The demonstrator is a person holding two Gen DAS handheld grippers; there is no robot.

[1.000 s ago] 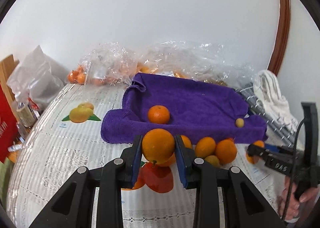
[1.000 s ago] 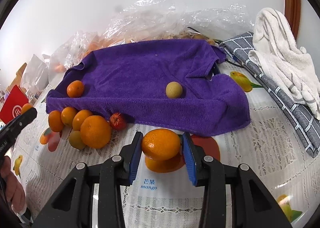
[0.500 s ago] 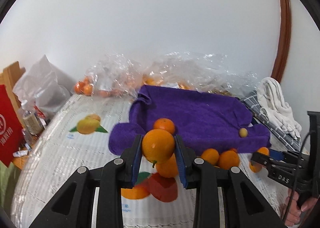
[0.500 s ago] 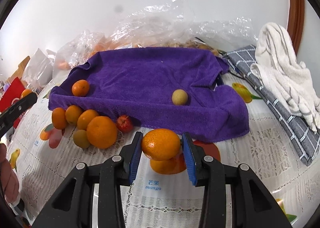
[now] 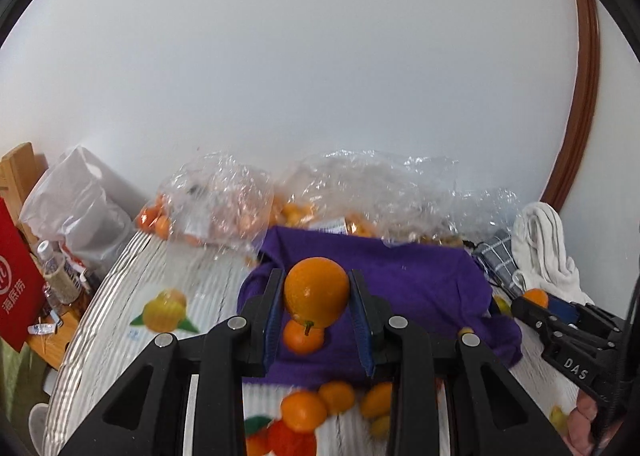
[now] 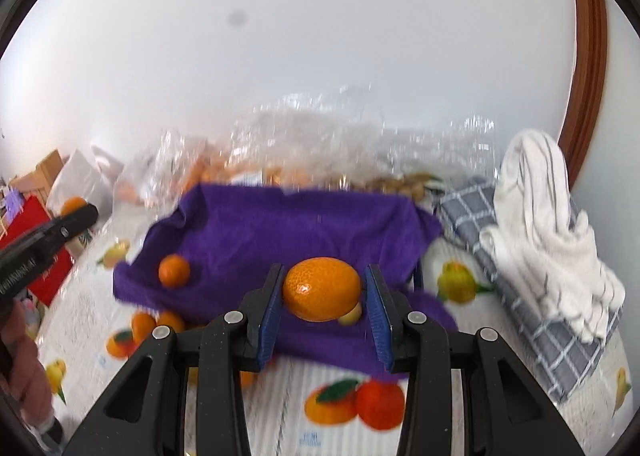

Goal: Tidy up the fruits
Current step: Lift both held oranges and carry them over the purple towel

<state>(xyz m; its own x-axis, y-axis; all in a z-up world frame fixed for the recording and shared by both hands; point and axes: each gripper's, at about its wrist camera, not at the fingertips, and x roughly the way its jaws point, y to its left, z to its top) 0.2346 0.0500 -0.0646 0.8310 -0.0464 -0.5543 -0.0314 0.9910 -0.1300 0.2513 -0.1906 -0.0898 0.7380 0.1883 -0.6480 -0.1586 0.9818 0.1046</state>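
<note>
Oranges fill both claws, left [image 5: 316, 298] and right [image 6: 322, 290], above the purple towel's [image 6: 280, 232] near edge.

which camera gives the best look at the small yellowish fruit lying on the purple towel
Neither shows it well. The left wrist view is slightly better: the small yellowish fruit peeks over that gripper's arm on the purple towel. In the right wrist view, the fruit is mostly hidden behind the orange in the right gripper.

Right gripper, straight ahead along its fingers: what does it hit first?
Likely the purple towel. The right gripper is shut on an orange and points down at the cloth, near a small yellowish fruit lying there. Depth is unclear with the blur.
</note>
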